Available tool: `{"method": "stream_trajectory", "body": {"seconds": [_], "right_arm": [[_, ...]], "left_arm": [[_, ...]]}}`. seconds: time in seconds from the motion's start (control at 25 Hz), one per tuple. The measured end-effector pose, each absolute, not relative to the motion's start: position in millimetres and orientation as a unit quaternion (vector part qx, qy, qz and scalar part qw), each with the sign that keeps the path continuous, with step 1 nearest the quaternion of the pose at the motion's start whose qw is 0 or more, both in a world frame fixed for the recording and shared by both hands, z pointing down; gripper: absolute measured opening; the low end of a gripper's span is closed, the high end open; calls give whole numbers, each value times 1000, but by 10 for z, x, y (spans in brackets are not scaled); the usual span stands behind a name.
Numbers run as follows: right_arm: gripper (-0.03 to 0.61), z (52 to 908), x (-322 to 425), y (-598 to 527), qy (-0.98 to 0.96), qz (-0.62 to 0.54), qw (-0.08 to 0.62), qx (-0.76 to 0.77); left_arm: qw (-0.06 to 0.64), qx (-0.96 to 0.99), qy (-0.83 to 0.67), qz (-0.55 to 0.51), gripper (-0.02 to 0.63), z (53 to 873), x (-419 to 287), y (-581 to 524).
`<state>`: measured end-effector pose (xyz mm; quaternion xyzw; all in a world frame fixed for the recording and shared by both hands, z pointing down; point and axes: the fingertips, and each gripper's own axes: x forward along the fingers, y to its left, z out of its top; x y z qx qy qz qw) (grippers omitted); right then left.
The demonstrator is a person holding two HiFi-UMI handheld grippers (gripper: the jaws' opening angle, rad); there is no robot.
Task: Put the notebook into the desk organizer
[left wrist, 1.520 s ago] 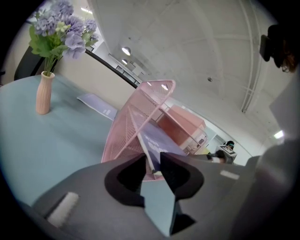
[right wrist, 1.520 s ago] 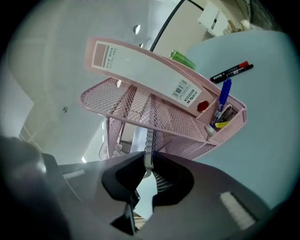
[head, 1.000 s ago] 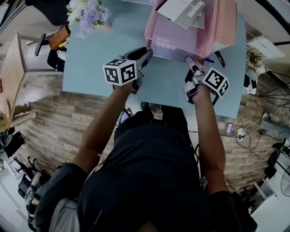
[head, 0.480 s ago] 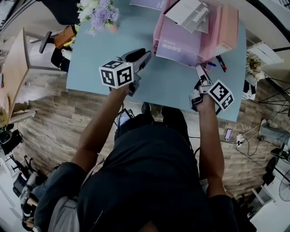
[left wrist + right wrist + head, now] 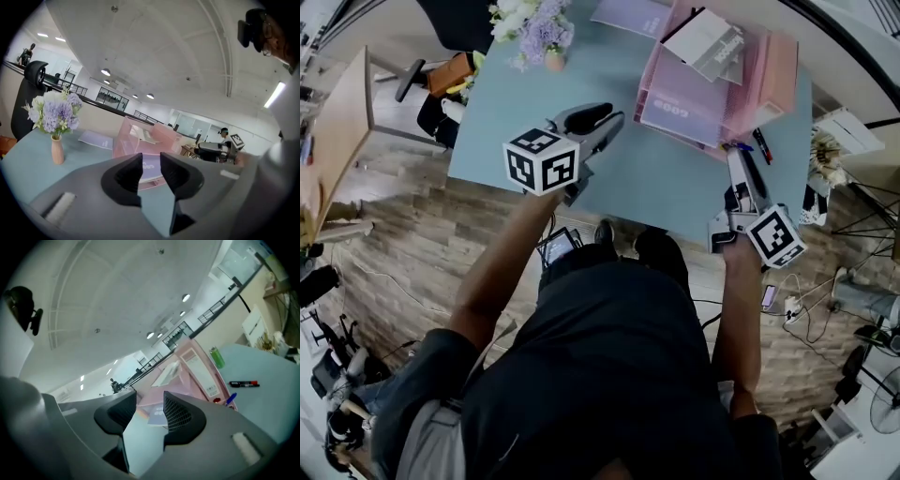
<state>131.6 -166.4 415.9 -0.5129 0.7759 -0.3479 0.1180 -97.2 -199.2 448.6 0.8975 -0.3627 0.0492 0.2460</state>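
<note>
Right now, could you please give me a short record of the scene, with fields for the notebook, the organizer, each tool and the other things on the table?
notebook: purple, lying in the front section of the desk organizer
desk organizer: pink, at the far right of the table
left tool: shut, empty, above the table
right tool: jaws have just been opening, now apart, nothing between them
other items: vase of flowers far left; pens beside the organizer; second purple booklet at the far edge

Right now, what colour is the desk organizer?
The desk organizer is pink; the head view shows it best.
</note>
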Motion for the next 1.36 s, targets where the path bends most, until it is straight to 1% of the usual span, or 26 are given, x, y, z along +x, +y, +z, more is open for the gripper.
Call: {"method": "stream_trajectory", "body": {"seconds": [0.12,0.24,0.28,0.32,0.36,0.68,0.88,1.36], "right_arm": [[151,3789,1158,-1520,812,-283,87,-503],[143,3481,961,-1358,843,-236,55,-480],[132,3389,898,-1306,853,-220,45,-471],[103,3303,842,-1257,861,-205,36,-464],[88,3224,792,-1212,868,-192,29,-458],[86,2767,561,-912,889,-105,-15,-445],[86,2645,532,-805,891,-87,-20,-446],[84,2652,523,-701,885,-86,-38,-455]], "left_arm": [[220,909,-349,57,143,4325,-999,-1862],[196,917,-341,64,143,4191,-1038,-1732],[188,919,-340,65,143,4146,-1055,-1691],[181,921,-338,66,143,4103,-1073,-1652],[173,923,-337,67,143,4061,-1093,-1613],[117,936,-323,82,143,3753,-1239,-1311],[99,938,-321,80,143,3610,-1322,-1151],[104,938,-322,76,143,3627,-1481,-982]]}}
